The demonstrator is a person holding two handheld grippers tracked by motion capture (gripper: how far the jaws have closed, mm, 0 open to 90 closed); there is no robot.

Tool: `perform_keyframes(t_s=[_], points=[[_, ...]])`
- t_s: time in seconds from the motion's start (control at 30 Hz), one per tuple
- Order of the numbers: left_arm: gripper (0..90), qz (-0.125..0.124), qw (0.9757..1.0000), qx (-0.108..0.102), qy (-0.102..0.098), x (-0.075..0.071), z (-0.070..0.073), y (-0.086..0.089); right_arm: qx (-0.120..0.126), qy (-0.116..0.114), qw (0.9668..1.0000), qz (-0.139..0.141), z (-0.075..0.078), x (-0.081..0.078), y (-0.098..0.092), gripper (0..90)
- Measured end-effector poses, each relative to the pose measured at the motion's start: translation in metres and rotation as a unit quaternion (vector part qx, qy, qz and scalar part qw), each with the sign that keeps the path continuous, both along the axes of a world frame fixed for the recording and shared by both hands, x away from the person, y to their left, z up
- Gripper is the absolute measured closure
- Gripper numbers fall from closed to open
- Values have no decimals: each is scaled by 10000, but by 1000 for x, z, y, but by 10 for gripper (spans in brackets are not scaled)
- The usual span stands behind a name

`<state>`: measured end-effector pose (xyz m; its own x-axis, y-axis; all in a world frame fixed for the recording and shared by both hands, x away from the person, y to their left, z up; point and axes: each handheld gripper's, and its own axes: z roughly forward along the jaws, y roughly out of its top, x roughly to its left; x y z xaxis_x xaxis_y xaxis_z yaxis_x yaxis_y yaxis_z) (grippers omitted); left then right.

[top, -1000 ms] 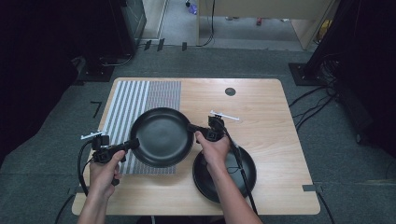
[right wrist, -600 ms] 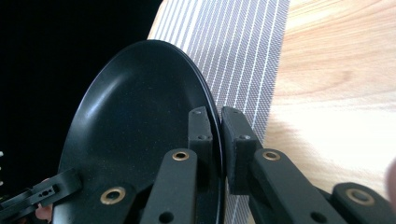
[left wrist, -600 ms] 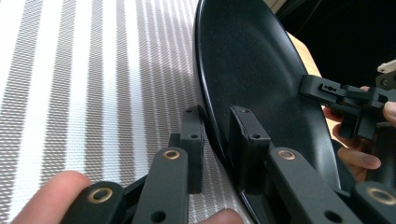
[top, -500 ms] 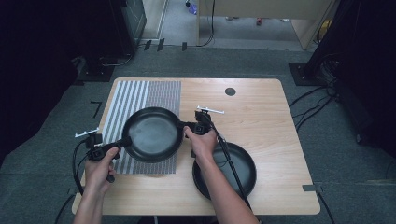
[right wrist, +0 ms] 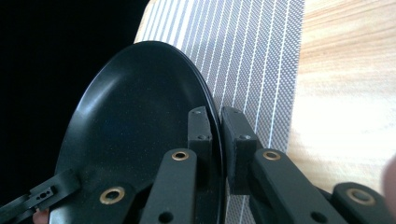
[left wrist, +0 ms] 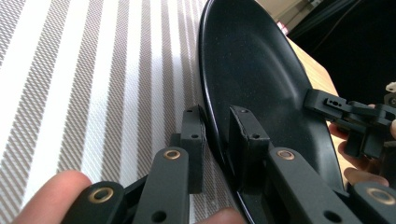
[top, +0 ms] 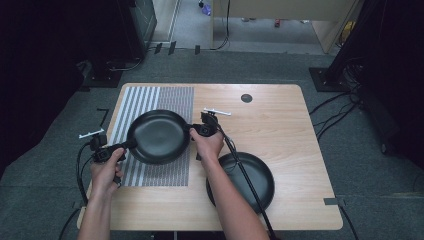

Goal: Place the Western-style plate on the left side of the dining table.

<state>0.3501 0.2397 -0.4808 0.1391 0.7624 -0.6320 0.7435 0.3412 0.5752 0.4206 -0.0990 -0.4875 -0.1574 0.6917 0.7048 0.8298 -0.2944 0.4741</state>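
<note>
A round black plate point(top: 157, 136) hangs above the striped placemat point(top: 165, 97), gripped at both ends. My left gripper point(top: 129, 145) is shut on the plate's left rim, and my right gripper point(top: 192, 131) is shut on its right rim. In the left gripper view the jaws pinch the plate's edge point(left wrist: 215, 126), with the right gripper point(left wrist: 322, 100) at the far rim. The right gripper view shows my jaws clamped on the plate's rim point(right wrist: 215, 121) and the left gripper's tip point(right wrist: 44, 191) at the lower left. A second black plate point(top: 255, 182) lies on the wooden table, under my right forearm.
The wooden table point(top: 280, 120) has a small black disc point(top: 246, 98) near its far edge. Cables trail from both grippers over the table's near edge. Dark floor with cables and equipment stands surrounds the table.
Both grippers have carried the plate to the left and slightly down, over the striped placemat. The second plate has stayed in place.
</note>
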Motion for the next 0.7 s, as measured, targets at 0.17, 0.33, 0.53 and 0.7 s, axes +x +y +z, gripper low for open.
perform_keyframes(t_s=[0.17, 0.33, 0.53, 0.7], points=[[781, 136, 9995, -266, 142, 12, -12, 8, -129, -34, 9999, -44, -4, 12, 9, 840], [780, 246, 9993, -271, 109, 21, -16, 13, -119, -54, 9999, -68, -7, 22, 16, 841], [770, 361, 9989, -172, 232, 30, -25, 20, -250, -108, 9996, -26, -12, 31, 28, 843], [775, 438, 9986, -196, 226, 35, -27, 22, -173, -109, 9998, -90, -18, 36, 32, 843]])
